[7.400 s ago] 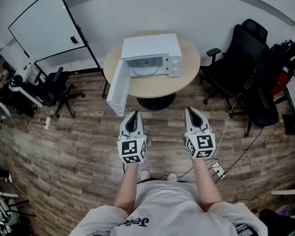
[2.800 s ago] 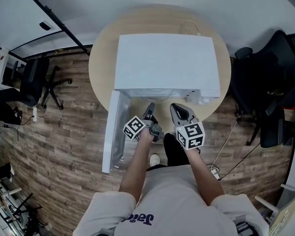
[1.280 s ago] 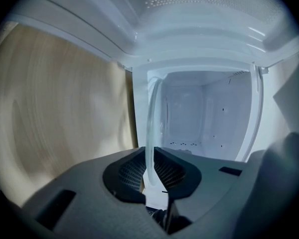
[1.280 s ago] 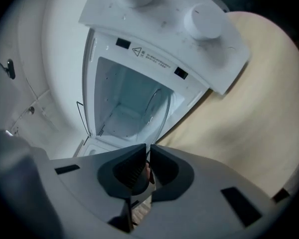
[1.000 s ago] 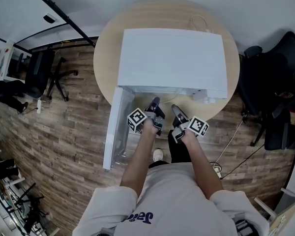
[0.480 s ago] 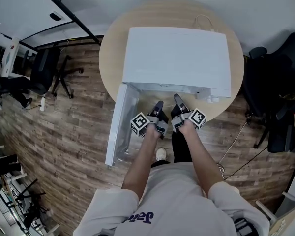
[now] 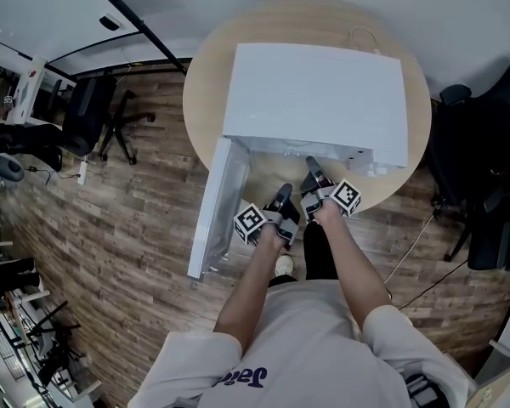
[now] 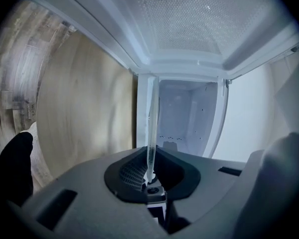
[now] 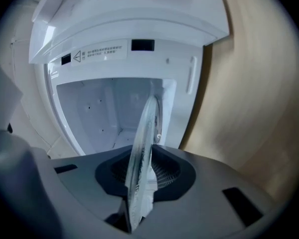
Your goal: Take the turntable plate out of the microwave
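At the open mouth of the microwave [image 7: 319,92], we see the glass turntable plate [image 9: 143,148] edge-on, held at its rim from two sides and reaching from the jaws toward the white cavity. From the head view its clear glass is hard to make out. Our left gripper [image 7: 285,194] is pinched tight on the rim. Our right gripper [image 7: 310,165] has just been closing its jaws, with the rim between them and seemingly pressed. To do this well, we judge both grips should be firm before pulling. Both hands should then draw straight back together, keeping the plate level and untwisted, clear of the open door [image 7: 217,206] at left and of the round wooden table [image 7: 202,100].
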Demonstrator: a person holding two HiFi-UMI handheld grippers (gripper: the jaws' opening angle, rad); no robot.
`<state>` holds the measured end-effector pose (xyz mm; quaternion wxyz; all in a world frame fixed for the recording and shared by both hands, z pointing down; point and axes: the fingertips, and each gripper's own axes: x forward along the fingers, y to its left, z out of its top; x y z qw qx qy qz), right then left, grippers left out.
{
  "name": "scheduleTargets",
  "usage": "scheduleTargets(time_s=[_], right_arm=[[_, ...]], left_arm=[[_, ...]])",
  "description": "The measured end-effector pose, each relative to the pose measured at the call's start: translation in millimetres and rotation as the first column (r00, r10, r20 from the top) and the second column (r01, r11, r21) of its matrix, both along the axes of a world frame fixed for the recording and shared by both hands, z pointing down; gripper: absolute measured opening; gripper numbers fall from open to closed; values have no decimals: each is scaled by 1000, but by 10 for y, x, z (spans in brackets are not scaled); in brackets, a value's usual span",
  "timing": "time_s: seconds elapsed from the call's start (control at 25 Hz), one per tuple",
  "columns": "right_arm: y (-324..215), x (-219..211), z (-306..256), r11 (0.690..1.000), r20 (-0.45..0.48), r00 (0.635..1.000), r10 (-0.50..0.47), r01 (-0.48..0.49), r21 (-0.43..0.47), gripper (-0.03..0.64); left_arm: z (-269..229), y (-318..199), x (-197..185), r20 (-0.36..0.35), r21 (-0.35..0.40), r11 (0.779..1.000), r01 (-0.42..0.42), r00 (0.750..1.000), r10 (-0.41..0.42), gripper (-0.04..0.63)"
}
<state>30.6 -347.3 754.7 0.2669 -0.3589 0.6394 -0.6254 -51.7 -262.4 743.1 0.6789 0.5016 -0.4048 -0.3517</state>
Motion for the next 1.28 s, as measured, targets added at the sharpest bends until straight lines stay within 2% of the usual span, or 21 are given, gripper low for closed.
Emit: scheduleTargets(time_s=[0.16, 0.4, 0.6, 0.8, 0.96, 1.0, 1.04, 1.08, 1.28], right_arm=[[53, -20, -16, 1000, 108, 994, 10, -9, -11, 52], [245, -32, -3, 996, 90, 996, 7, 1, -87, 32], [397, -10, -165, 999, 122, 992, -17, 23, -49, 32], [569, 85, -366, 1000, 146, 989, -6, 8, -9, 34], [773, 140, -577, 999, 174, 985, -16, 10, 37, 37], [821, 152, -628, 999, 181, 983, -21, 13, 47, 37], [871, 164, -678, 998, 189, 982, -23, 14, 53, 37], [927, 176, -722, 998, 196, 980, -23, 12, 56, 37], [1208, 225, -875, 998, 224, 975, -9, -6, 67, 37]], left_arm=[[-20, 89, 9, 14, 10, 1000, -1, 1000, 1, 38], [-42, 249, 3, 6, 12, 1000, -20, 1000, 20, 40], [-186, 399, 35, 3, 85, 995, -45, 999, 45, 40], [-338, 552, 118, 51, 146, 983, -107, 994, 101, 40], [-547, 653, 121, 48, 221, 969, -105, 994, 97, 48], [-595, 648, 105, 42, 240, 966, -98, 995, 90, 91], [-644, 635, 90, 36, 259, 961, -91, 996, 85, 185], [-690, 620, 72, 34, 278, 957, -86, 996, 80, 236], [-842, 545, -51, 48, 325, 943, -71, 997, 59, 247]])
